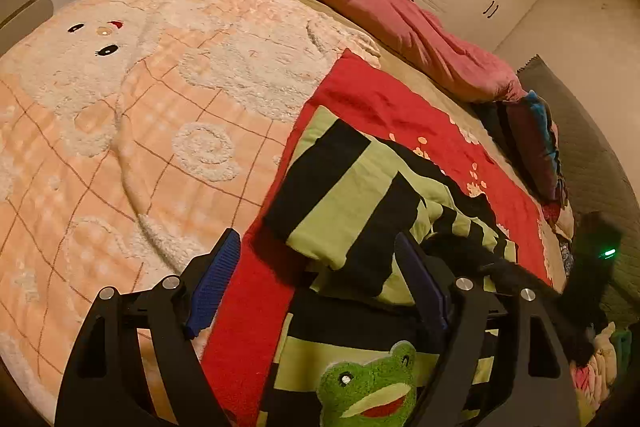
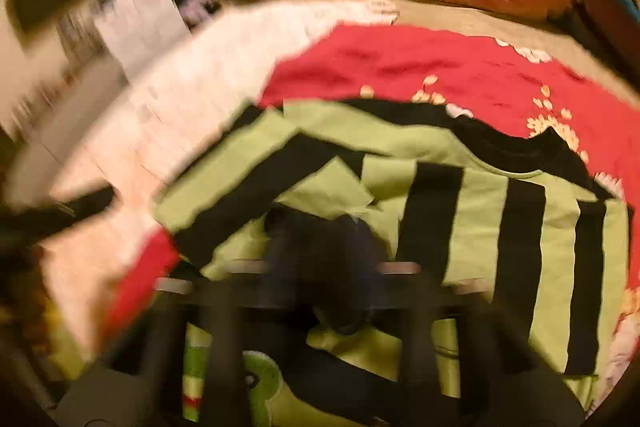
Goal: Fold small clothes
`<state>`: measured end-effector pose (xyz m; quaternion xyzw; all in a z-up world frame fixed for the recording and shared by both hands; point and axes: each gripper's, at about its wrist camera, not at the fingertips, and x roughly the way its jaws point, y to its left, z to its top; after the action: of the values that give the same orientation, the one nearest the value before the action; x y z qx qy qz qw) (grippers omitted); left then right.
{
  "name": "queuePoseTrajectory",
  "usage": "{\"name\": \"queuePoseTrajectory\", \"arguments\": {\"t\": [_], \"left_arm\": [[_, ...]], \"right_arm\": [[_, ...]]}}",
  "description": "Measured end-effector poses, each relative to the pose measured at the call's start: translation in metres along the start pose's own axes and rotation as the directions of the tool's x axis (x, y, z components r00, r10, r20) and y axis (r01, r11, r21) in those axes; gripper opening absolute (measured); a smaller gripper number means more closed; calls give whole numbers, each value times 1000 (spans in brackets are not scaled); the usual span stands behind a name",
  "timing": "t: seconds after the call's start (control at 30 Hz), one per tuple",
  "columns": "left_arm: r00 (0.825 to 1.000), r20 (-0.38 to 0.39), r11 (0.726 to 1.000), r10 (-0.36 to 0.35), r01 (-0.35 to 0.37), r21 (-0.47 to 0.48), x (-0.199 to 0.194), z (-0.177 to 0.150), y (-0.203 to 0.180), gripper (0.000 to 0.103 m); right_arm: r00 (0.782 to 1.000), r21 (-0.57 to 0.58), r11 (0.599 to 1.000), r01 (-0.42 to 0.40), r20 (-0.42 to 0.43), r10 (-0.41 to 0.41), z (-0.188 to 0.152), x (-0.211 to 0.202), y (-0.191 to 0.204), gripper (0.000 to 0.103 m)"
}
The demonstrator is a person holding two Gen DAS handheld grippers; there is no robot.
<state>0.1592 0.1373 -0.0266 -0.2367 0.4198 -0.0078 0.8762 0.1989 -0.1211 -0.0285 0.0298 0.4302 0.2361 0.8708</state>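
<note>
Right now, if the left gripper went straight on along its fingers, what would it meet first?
Probably the green-and-black striped garment, whose folded part lies ahead between the open fingers of the left gripper. It rests on the red blanket. Depth is uncertain in this fisheye view.

The striped top is smooth matt cloth with a plush frog at the lower middle. Fuzzy blanket at left; ribbed pads on matt black fingers.
</note>
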Motion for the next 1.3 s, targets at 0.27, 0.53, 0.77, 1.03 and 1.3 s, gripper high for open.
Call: {"name": "queuePoseTrajectory", "arguments": {"t": [0.27, 0.53, 0.77, 1.03, 1.3], "left_arm": [[998, -49, 998, -32, 34, 43, 14, -13, -23, 79], [996, -87, 995, -16, 25, 95, 26, -23, -40, 79], [997, -75, 996, -10, 17, 86, 21, -21, -35, 79], [997, -81, 997, -9, 15, 78, 23, -20, -33, 79], [997, -81, 996, -7, 14, 85, 24, -20, -36, 79]], "right_arm": [[971, 305, 949, -84, 240, 9, -13, -104, -139, 3], [991, 188, 977, -105, 106, 86, -39, -91, -119, 59], [995, 127, 989, -71, -63, 80, -52, -20, -58, 72], [963, 203, 942, -267, 18, 269, -30, -30, -76, 0], [971, 108, 975, -196, 161, 177, 11, -127, -116, 0]]}}
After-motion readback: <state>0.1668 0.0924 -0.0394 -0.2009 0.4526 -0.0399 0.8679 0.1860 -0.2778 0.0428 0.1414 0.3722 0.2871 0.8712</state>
